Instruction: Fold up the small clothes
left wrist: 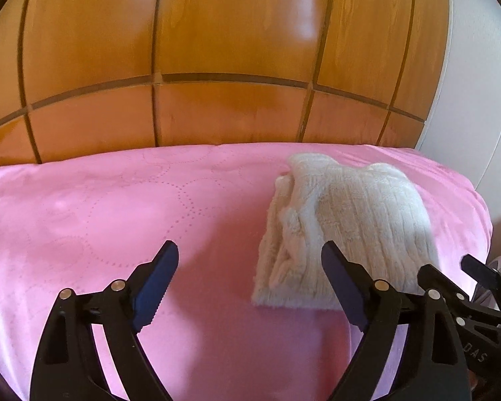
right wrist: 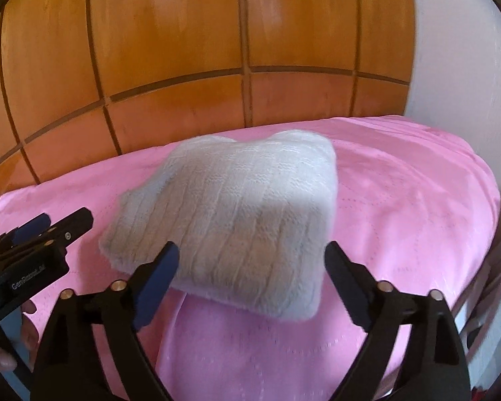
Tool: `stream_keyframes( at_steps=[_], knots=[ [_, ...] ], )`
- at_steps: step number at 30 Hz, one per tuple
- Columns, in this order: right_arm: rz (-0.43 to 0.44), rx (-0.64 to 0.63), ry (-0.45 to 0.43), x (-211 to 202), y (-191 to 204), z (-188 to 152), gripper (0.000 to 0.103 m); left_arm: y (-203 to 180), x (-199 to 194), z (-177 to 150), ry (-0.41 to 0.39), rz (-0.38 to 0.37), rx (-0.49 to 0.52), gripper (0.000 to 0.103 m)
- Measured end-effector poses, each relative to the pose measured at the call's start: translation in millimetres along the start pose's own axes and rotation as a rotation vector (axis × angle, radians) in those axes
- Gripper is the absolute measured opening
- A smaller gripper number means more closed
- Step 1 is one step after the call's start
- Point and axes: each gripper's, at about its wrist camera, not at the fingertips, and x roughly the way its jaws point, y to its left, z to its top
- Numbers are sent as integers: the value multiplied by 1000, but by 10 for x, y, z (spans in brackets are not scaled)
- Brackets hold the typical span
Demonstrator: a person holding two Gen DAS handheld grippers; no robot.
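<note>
Plainly, both the left gripper (left wrist: 250, 264) and right gripper (right wrist: 252, 260) gape wide, gripping nothing. Folded white knit garment (right wrist: 230, 220) lies on the pink bedspread (left wrist: 83, 207), its near edge partly hidden behind the fingers. Lettering on the left gripper's body is too blurred to read.

- Bare pink bedspread (left wrist: 93, 207) is seen left of the folded white knit (left wrist: 344, 227); free passage is offered there.
- The far side is closed by a wooden panelled wall (left wrist: 217, 67).
- The near strip before the knit is left clear in the right wrist view.
- At right, the bed edge is bordered by a white wall (right wrist: 461, 67).
</note>
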Motion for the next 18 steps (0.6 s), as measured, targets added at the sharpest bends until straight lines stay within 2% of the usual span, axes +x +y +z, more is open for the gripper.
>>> stream_keyframes(
  at_steps=[4,11,18],
  knots=[
    [-25,22,-21,-132,-1,-106,100,14,-137,-80,-9,9,-9,87],
    [-112,65,-47,-260,-14,-249,101,26,-256,-231,6,31,-31,89],
    [-177,116,17,-238,-7,-382,101,59,-361,-462,9,74,-24,95]
  ],
)
